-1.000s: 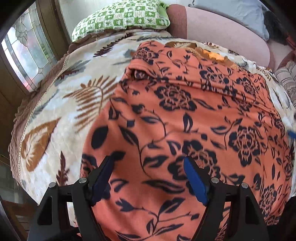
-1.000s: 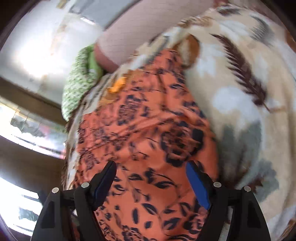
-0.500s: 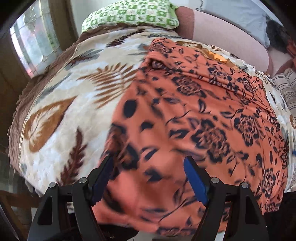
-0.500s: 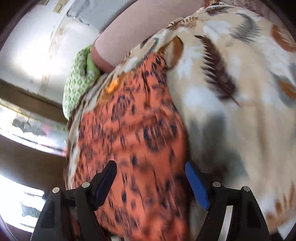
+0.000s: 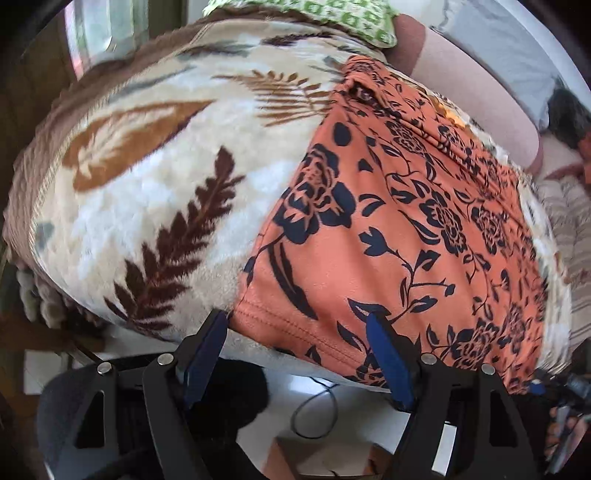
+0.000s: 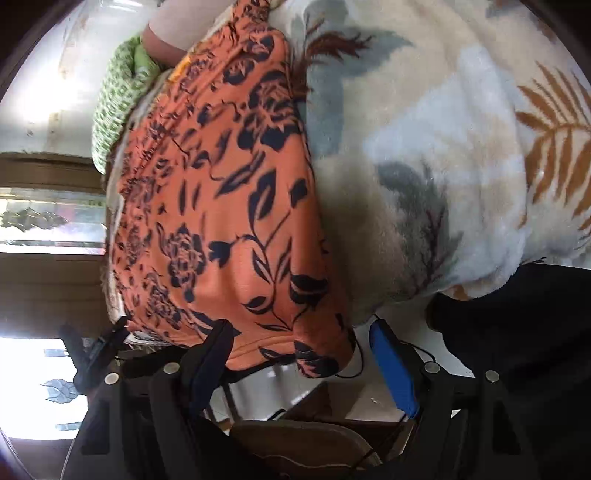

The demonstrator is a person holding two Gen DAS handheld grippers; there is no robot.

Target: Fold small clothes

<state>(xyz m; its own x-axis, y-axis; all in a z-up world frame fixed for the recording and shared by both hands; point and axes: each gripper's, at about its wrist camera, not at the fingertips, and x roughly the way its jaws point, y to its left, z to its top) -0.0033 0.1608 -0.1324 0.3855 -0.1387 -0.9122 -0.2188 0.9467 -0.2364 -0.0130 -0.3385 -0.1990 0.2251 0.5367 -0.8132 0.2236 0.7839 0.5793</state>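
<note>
So: orange floral garment (image 5: 399, 229) lies spread flat on the leaf-print fleece blanket (image 5: 155, 206), dark blue rose and vine print facing up. Its stitched hem (image 5: 295, 328) runs along the near edge of the blanket, right at the drop-off.

Left gripper (image 5: 295, 354) hangs over the hem's left corner. Jaws wide apart, blue pads (image 5: 388, 365) on either side of the corner; nothing pinched between them. Whether the pads touch the cloth can't be told.

Right gripper (image 6: 301, 354) sits at the opposite near corner of the garment (image 6: 221, 206). The corner curls over the blanket edge (image 6: 443, 184) and falls between the fingers. Jaws also wide, not closed on the fabric.

The other gripper's tip (image 6: 96, 347) shows at the left of the right wrist view, low by the hem; a hand (image 5: 565, 424) on the other tool shows at the far right of the left wrist view.

Further out: green-and-white patterned pillow (image 5: 332, 14) at the far end of the blanket, pink cushion (image 5: 480, 88) behind the garment, window with patterned glass (image 6: 44, 221) to the side. A thin black cable (image 5: 317, 410) lies on the pale floor below the edge.
</note>
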